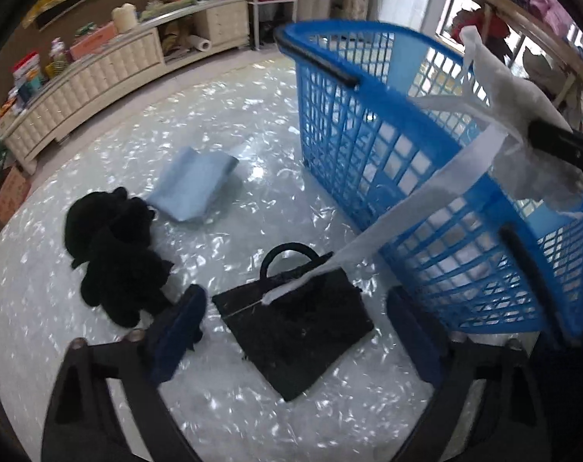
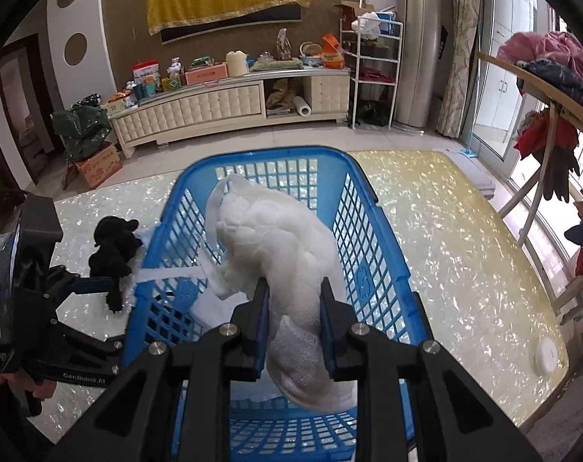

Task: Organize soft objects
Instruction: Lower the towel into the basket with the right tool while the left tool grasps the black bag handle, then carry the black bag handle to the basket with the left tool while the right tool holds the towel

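In the middle of the right wrist view, the right gripper (image 2: 294, 304) squeezes a white cloth bundle (image 2: 280, 246) between its two black fingers with blue pads. The bundle is soft, lumpy and net-like, a bit like gauze. It hangs over the blue basket (image 2: 372, 231), which is hard plastic with square holes in its walls and floor. A flat white strap (image 2: 168, 272) from the bundle runs out to the left over the basket's rim.

At the left edge of that view sits the left gripper (image 2: 93, 284), a black boxy tool held by a hand (image 2: 6, 377).

At the bottom of the left wrist view, the left gripper (image 1: 295, 331) has its fingers spread wide apart with nothing between them. Below it on the table lies a small black bag (image 1: 295, 331), flat and square, with a round loop handle at the top. The tip of the white strap reaches down over the bag.

To the left of the bag is a black fuzzy toy (image 1: 114, 254), soft and lumpy. Above that, near the middle, lies a folded light blue cloth (image 1: 193, 184), smooth and flat. All of these rest on a shiny table (image 1: 233, 115) with a white, pearly, speckled top. The basket stands on the right side of this view.
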Tool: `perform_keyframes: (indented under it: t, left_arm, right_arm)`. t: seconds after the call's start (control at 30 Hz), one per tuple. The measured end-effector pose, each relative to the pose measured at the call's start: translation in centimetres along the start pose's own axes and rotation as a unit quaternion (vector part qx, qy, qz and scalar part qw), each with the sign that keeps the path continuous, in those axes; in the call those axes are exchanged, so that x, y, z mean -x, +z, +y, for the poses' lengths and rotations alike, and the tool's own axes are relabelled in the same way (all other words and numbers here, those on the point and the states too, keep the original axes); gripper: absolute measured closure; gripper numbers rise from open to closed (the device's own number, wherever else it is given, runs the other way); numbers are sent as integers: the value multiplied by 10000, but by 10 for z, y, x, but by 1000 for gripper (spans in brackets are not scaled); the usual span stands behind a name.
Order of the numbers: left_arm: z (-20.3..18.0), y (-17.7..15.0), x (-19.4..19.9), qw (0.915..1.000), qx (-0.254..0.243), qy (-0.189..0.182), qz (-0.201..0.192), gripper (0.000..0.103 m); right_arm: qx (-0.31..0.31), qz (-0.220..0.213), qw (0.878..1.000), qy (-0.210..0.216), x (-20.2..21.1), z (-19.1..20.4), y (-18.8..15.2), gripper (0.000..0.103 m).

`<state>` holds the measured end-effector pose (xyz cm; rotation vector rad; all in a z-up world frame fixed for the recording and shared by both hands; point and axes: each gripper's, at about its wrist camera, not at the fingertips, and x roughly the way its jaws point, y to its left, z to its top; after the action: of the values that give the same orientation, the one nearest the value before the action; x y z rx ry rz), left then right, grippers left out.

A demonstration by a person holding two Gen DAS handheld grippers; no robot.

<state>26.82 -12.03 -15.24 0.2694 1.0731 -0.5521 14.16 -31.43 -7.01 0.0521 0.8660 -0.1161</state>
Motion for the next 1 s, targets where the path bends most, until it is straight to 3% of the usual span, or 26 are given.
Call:
perform_keyframes:
  t: [0.23,0.4,0.53,0.57,0.77,1.0]
  left_arm:
    - [6,3,-32,9991,-328,-221,146,46]
    - [5,-1,-44,9984,-495,-206,184,53]
    - [9,2,-43,9989,-357,-256,144,84]
    - [12,3,-43,9991,-318,-237,138,87]
    - [15,-1,-36,9994,-258,-240,71,96]
    - [3,-5,-6,9994,-108,-281,-143,96]
  right_arm:
    - [-3,142,9999,0,-10,-5,0,82]
    - [-45,209,9998,-10,-12,-10,1,82]
    - [-55,220,9997,-16,-12,-10,3,82]
    - [-47,212,9998,-18,-11,-11,3,82]
    - [-45,206,9998,-7,-12,-9,1,82]
    - [-47,154,9999,2,-7,-9,1,82]
